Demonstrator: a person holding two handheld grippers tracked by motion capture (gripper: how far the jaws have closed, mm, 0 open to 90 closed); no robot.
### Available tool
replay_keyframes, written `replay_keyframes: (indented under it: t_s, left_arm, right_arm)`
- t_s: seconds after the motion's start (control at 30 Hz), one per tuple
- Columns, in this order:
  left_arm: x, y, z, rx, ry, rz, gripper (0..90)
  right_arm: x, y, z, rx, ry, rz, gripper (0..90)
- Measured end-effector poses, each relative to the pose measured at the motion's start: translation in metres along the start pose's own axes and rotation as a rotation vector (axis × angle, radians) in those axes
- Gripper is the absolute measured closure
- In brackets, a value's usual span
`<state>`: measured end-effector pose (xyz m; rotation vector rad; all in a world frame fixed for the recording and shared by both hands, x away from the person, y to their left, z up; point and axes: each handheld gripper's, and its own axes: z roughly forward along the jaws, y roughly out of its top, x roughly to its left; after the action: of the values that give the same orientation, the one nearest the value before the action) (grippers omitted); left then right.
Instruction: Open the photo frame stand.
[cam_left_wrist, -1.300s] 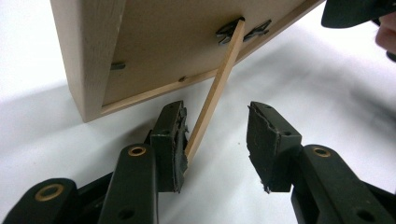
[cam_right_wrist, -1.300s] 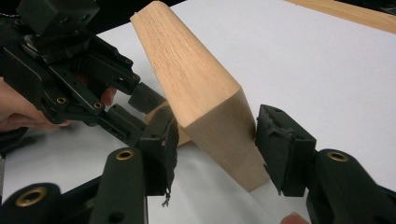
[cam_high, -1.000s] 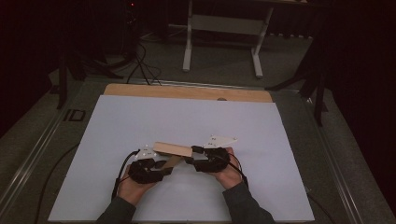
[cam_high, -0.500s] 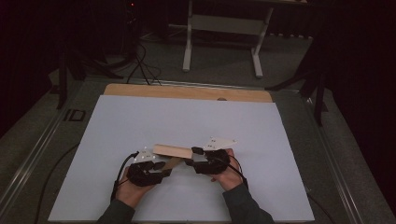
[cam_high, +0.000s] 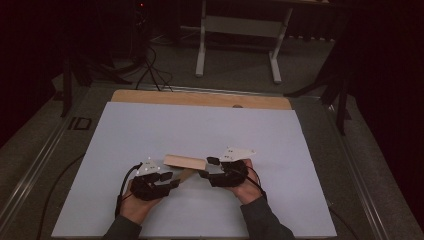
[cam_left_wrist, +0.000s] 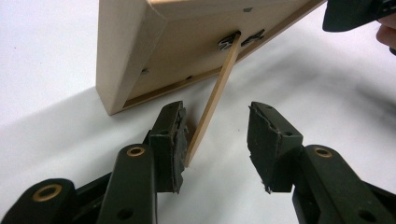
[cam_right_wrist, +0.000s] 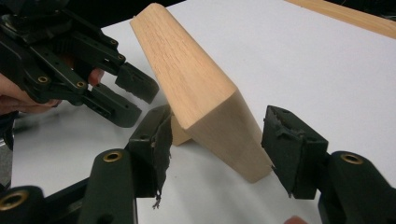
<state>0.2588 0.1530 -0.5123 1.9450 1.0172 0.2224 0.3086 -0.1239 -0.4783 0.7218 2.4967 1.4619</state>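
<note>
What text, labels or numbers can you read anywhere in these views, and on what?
"ID": large pale letters on the dark floor left of the white table top.
The pale wooden picture frame carries no writing on its back or edges.

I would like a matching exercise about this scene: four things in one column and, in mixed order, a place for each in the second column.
Things:
1. left tongs
2. right tongs
3. thin strut
4. bare wooden strip

Places:
a. along the far edge of the table
b. either side of one end of the wooden frame
c. fixed to the back of the frame, slanting down to the table
d. either side of the strut's lower end

Pairs: 1-d, 2-b, 3-c, 4-a.

Note: the right tongs' jaws have just been opening, with the frame's end between them.
</note>
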Motion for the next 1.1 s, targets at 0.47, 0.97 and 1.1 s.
replay_keyframes:
  t_s: [0.47, 0.97, 1.1]
  left_arm:
    - [-0.001, 0.005, -0.011, -0.044, -0.004, 0.017, 57.7]
    - [-0.012, 0.011, -0.020, -0.085, 0.004, 0.077, 58.8]
    - [-0.014, 0.012, -0.021, -0.087, -0.001, 0.081, 58.9]
  right_arm:
    - [0.000, 0.004, -0.007, -0.014, 0.025, -0.028, 39.9]
    - [-0.003, 0.011, -0.018, -0.055, 0.017, -0.024, 39.9]
    - [-0.006, 0.012, -0.022, -0.069, -0.008, 0.006, 38.4]
